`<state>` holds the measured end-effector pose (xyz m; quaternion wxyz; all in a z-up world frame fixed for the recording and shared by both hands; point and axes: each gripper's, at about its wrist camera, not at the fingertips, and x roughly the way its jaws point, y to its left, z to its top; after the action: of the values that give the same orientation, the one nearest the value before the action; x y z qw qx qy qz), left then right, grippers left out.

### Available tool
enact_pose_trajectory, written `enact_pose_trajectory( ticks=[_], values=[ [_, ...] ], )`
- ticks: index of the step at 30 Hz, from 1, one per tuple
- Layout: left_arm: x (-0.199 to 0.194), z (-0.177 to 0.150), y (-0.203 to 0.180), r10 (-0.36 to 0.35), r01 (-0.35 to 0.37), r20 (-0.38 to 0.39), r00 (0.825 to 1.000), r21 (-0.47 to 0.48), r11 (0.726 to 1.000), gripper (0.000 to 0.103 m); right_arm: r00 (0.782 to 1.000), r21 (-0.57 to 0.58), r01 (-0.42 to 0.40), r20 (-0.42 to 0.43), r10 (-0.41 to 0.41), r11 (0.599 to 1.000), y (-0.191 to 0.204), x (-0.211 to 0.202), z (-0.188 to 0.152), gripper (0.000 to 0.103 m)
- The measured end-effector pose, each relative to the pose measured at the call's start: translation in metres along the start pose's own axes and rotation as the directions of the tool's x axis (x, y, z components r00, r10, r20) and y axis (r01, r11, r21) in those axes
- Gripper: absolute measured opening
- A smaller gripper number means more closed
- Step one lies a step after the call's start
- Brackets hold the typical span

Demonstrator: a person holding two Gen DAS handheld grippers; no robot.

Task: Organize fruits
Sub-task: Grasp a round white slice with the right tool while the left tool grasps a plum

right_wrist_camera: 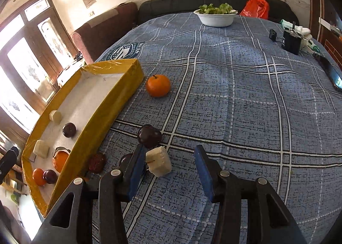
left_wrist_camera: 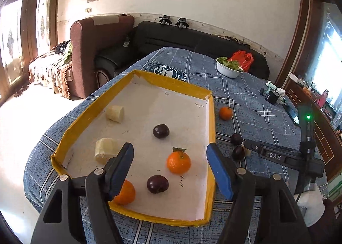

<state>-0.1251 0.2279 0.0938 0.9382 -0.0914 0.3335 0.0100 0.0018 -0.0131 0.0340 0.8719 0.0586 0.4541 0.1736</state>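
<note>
**Inspection: fruit sorting on cloth-covered counter, tray part filled**

Living room, sofas along the far wall; the counter (right_wrist_camera: pixel 235 94) carries a blue checked cloth.

**Containers.** The yellow-rimmed tray (left_wrist_camera: pixel 213 128), centre of the left wrist view, holds two oranges (left_wrist_camera: pixel 178 162), two plums (left_wrist_camera: pixel 161 131) and two pale banana pieces (left_wrist_camera: pixel 115 113). A white bowl (right_wrist_camera: pixel 215 18) of leafy greens sits at the upper centre of the right wrist view, well apart from the fruit.

**Outstanding items.** On the cloth, outside the tray: one loose orange (right_wrist_camera: pixel 158 85), dark plums beside the tray wall (right_wrist_camera: pixel 149 136), and a cut banana piece (right_wrist_camera: pixel 160 163).

**Grippers.** The left hand-held gripper (left_wrist_camera: pixel 171 164) hovers over the tray, jaws wide, holding nothing. The right hand-held gripper (right_wrist_camera: pixel 168 171) is part open and empty; the cut banana piece lies just beside its left finger, not squarely between the pads.

**Risks.**
- Closing off-centre would likely nudge or crush the soft banana piece.
- The left finger could knock the nearby plums and roll them.
- Wrinkled cloth may snag a low fingertip.
</note>
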Motion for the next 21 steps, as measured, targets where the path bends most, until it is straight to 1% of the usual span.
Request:
enact_pose_trajectory(
  ticks=[3, 7, 10, 13, 14, 16, 19, 21],
  values=[
    [0.000, -0.001, -0.014, -0.016, 0.016, 0.000, 1.000, 0.041, 0.999, 0.070, 1.000, -0.013, 0.000, 0.002, 0.000, 1.000, 0.004, 0.005, 0.001, 0.052],
    [0.004, -0.004, -0.031, -0.033, 0.034, -0.007, 0.999, 0.091, 0.995, 0.070, 1.000, -0.014, -0.020, 0.004, 0.020, 1.000, 0.003, 0.008, -0.002, 0.052],
    [0.009, -0.006, -0.040, -0.051, 0.053, -0.026, 0.998, 0.102, 0.993, 0.070, 0.998, 0.002, -0.063, -0.001, 0.063, 0.998, -0.001, 0.010, -0.003, 0.052],
    [0.014, -0.008, -0.047, -0.051, 0.055, -0.040, 0.998, 0.115, 0.992, 0.070, 0.993, 0.028, -0.113, -0.017, 0.114, 0.993, -0.006, 0.012, -0.002, 0.052],
    [0.015, -0.009, -0.050, -0.051, 0.056, -0.045, 0.998, 0.119, 0.991, 0.070, 0.989, 0.046, -0.145, -0.027, 0.146, 0.988, -0.009, 0.013, -0.002, 0.048],
    [0.019, -0.009, -0.054, -0.051, 0.057, -0.054, 0.997, 0.129, 0.990, 0.070, 0.978, 0.079, -0.204, -0.036, 0.208, 0.976, -0.015, 0.013, -0.003, 0.035],
    [0.022, -0.012, -0.061, -0.047, 0.057, -0.065, 0.997, 0.152, 0.987, 0.070, 0.981, 0.084, -0.189, -0.027, 0.192, 0.978, -0.021, 0.009, -0.004, 0.034],
    [0.024, -0.012, -0.067, -0.045, 0.055, -0.066, 0.997, 0.165, 0.985, 0.070, 0.986, 0.084, -0.166, -0.014, 0.168, 0.982, -0.025, 0.006, -0.006, 0.034]
  ],
)
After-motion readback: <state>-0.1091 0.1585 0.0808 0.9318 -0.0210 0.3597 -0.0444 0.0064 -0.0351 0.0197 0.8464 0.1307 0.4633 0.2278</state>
